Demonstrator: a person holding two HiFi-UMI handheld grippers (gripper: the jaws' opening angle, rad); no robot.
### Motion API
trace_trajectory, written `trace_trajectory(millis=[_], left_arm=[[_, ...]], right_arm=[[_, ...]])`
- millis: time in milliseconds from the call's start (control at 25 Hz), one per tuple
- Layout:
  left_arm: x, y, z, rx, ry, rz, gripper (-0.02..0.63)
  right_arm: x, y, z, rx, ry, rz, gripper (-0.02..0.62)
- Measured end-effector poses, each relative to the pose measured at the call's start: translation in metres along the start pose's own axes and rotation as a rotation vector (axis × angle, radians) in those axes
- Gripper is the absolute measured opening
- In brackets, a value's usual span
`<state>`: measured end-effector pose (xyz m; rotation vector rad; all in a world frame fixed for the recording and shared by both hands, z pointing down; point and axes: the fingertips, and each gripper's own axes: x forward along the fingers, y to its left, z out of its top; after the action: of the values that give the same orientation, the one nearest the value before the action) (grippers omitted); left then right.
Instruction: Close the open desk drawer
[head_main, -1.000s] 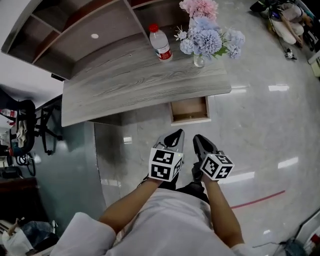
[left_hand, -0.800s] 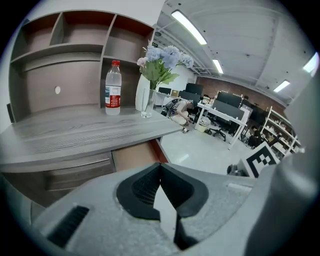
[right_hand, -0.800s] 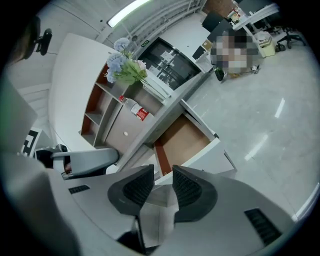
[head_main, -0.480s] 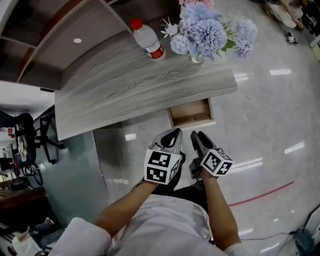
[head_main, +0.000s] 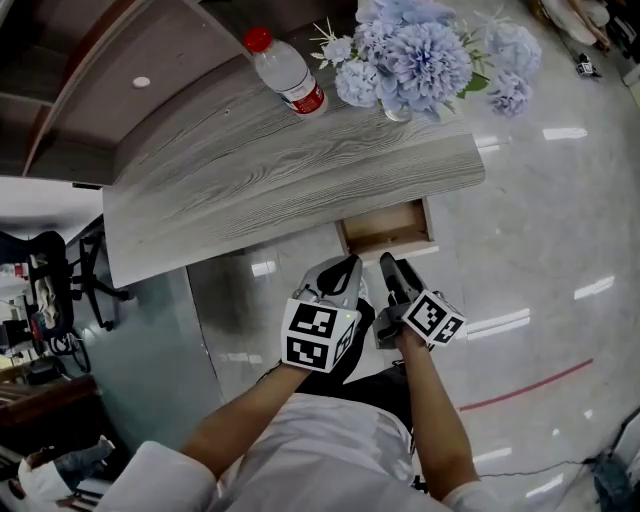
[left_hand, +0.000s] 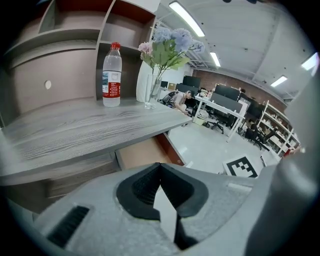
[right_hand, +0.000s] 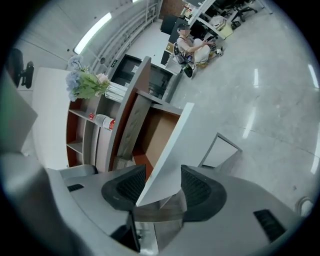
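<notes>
Right in front of me the drawer (head_main: 385, 228) sticks out from under the right end of the desk (head_main: 250, 190), and up on top the bottle (head_main: 285, 72) stands just left of the flower vase (head_main: 415, 65), with the shelves (head_main: 90, 70) behind them.

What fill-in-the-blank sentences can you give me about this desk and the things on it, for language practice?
1. The water bottle on the desk has a ____ cap.
2. The drawer under the desk stands ____.
3. In the head view, the vase of flowers stands to the ____ of the water bottle.
Missing words: red; open; right.
</notes>
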<state>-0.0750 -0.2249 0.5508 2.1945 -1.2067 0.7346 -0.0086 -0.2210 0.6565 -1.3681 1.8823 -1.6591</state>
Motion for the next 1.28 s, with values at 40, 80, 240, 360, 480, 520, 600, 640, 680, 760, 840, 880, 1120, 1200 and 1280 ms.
trace_trajectory(millis=[40, 80, 240, 360, 480, 520, 600, 640, 680, 760, 840, 880, 1120, 1200, 1280], left_arm=[[0.0, 0.002, 0.0, 0.001, 0.001, 0.002, 0.003], [0.0, 0.004, 0.0, 0.001, 0.001, 0.003, 0.003], [-0.001, 0.011, 0.0, -0.002, 0.005, 0.011, 0.003], [-0.002, 0.011, -0.001, -0.003, 0.006, 0.009, 0.003], [-0.002, 0.008, 0.001, -0.004, -0.001, 0.002, 0.003], [-0.002, 0.007, 0.001, -0.005, -0.004, 0.0, 0.003], [-0.002, 0.006, 0.002, -0.008, -0.01, -0.002, 0.003], [-0.002, 0.006, 0.002, -0.011, -0.012, -0.002, 0.003], [-0.002, 0.006, 0.002, -0.015, -0.014, -0.001, 0.003], [-0.002, 0.005, 0.003, -0.023, -0.016, 0.001, 0.003], [-0.001, 0.005, 0.004, -0.028, -0.021, 0.004, 0.003], [-0.001, 0.005, 0.005, -0.03, -0.023, 0.005, 0.003], [-0.001, 0.007, 0.014, -0.036, -0.045, 0.008, 0.003], [-0.001, 0.008, 0.015, -0.036, -0.045, 0.011, 0.003], [-0.002, 0.011, 0.015, -0.037, -0.044, 0.016, 0.003]], right_arm=[[0.002, -0.001, 0.0, 0.018, -0.004, 0.001, 0.184], [0.005, -0.002, 0.0, 0.034, -0.008, 0.002, 0.184], [0.009, -0.006, 0.0, 0.085, -0.027, -0.012, 0.183], [0.005, -0.003, 0.001, 0.129, -0.052, -0.012, 0.167], [0.001, 0.006, 0.006, 0.164, -0.078, -0.005, 0.161], [0.0, 0.01, 0.008, 0.177, -0.085, 0.0, 0.161], [-0.001, 0.017, 0.012, 0.201, -0.095, 0.017, 0.16], [-0.001, 0.021, 0.013, 0.21, -0.097, 0.027, 0.16], [-0.002, 0.024, 0.015, 0.215, -0.099, 0.04, 0.158], [-0.003, 0.032, 0.019, 0.214, -0.101, 0.067, 0.156], [-0.002, 0.038, 0.023, 0.202, -0.101, 0.084, 0.158], [-0.001, 0.039, 0.025, 0.194, -0.098, 0.087, 0.156], [0.006, 0.041, 0.031, 0.177, -0.081, 0.104, 0.158], [0.012, 0.043, 0.034, 0.169, -0.072, 0.111, 0.158], [0.021, 0.045, 0.04, 0.155, -0.062, 0.122, 0.158]])
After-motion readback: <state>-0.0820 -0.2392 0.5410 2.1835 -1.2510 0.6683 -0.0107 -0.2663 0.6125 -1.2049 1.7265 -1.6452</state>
